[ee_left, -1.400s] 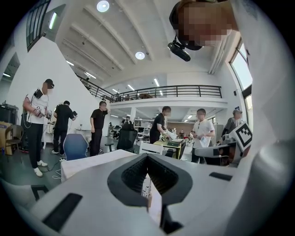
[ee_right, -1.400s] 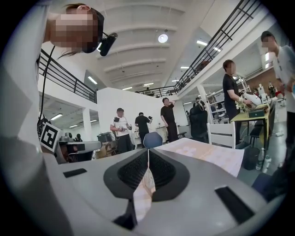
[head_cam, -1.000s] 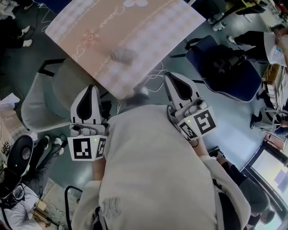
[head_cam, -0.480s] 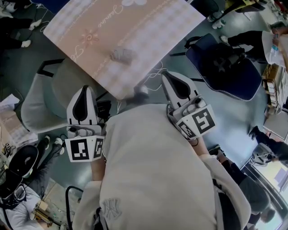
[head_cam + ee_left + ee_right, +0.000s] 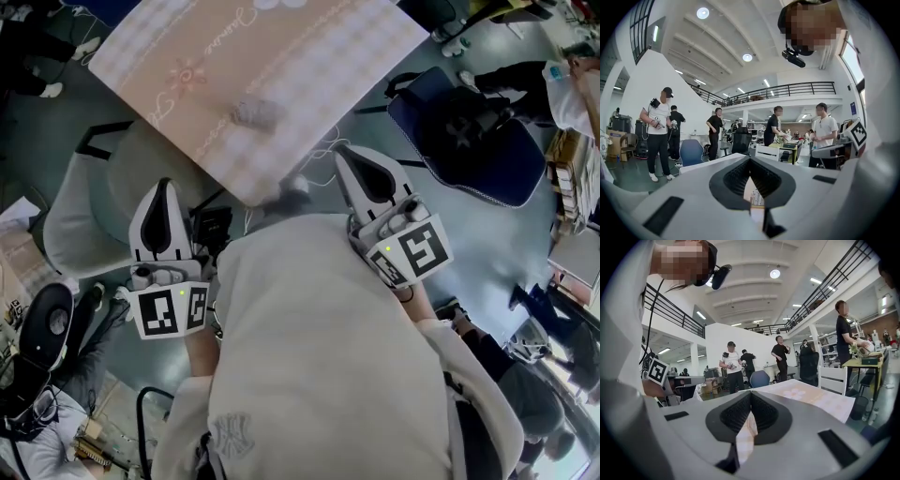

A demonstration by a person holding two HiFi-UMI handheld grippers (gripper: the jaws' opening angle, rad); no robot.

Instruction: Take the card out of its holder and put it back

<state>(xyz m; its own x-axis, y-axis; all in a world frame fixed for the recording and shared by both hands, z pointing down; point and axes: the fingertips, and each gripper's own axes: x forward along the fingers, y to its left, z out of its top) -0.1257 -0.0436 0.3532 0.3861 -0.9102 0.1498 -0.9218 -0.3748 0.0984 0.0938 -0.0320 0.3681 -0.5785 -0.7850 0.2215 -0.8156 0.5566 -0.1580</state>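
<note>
Found what was judged to be the card holder [image 5: 255, 114], a small grey blurred item, on the table [image 5: 328, 56], well in from its near corner. Could not tell its long axis, nor make out the card. Noted the right gripper [image 5: 345, 156] just off that corner and the nearer of the two, with the holder ahead and to its left. Noted the left gripper [image 5: 161, 187] farther off the table. Recorded both pairs of jaws clenched on nothing. Against the earlier frame, logged the left gripper slightly farther from the table and the right gripper unmoved.
</note>
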